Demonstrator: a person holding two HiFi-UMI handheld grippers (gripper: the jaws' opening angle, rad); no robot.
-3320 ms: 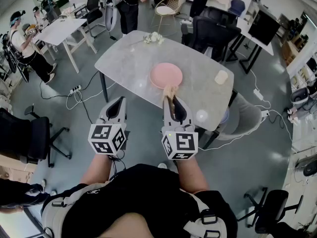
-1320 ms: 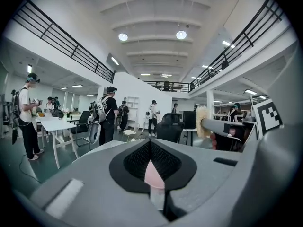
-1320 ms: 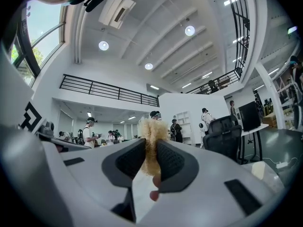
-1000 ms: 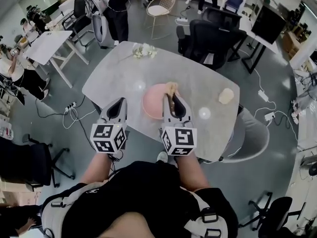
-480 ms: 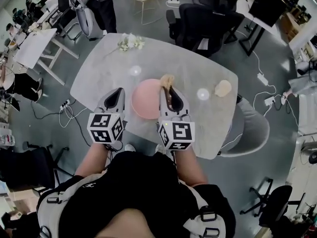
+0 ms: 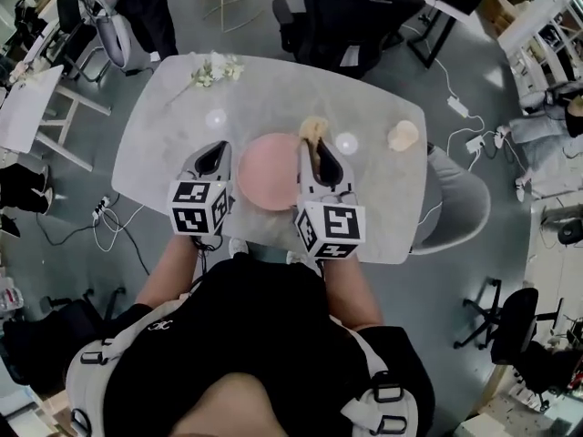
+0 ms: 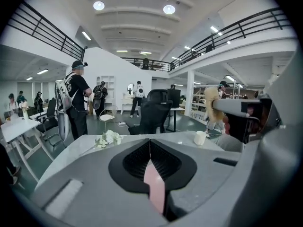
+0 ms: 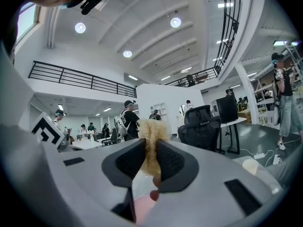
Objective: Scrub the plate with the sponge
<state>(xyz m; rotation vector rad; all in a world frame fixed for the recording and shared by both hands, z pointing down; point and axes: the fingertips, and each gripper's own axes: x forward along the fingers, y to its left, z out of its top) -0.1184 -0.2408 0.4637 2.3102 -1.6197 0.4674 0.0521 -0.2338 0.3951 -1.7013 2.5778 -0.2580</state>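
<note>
A pink plate [image 6: 269, 176] lies on the grey marble table [image 6: 273, 89], near its front edge. My right gripper [image 6: 314, 146] is over the plate's right rim, shut on a tan fluffy sponge [image 6: 313, 129] that sticks out past the fingertips. In the right gripper view the sponge [image 8: 150, 131] is pinched between the jaws, with pink plate [image 8: 142, 209] below. My left gripper [image 6: 215, 148] hovers just left of the plate, shut with nothing in it. Through its jaws [image 7: 150, 148] a sliver of pink plate [image 7: 155, 186] shows.
A beige cup [image 6: 402, 136] stands at the table's right end and white flowers [image 6: 209, 69] lie at the far left. A black office chair [image 6: 351, 21] is behind the table and a grey chair [image 6: 460, 212] at its right. People stand farther off.
The table has come closer as I walked up to it. Both grippers now flank the plate, and the right one still holds the sponge.
</note>
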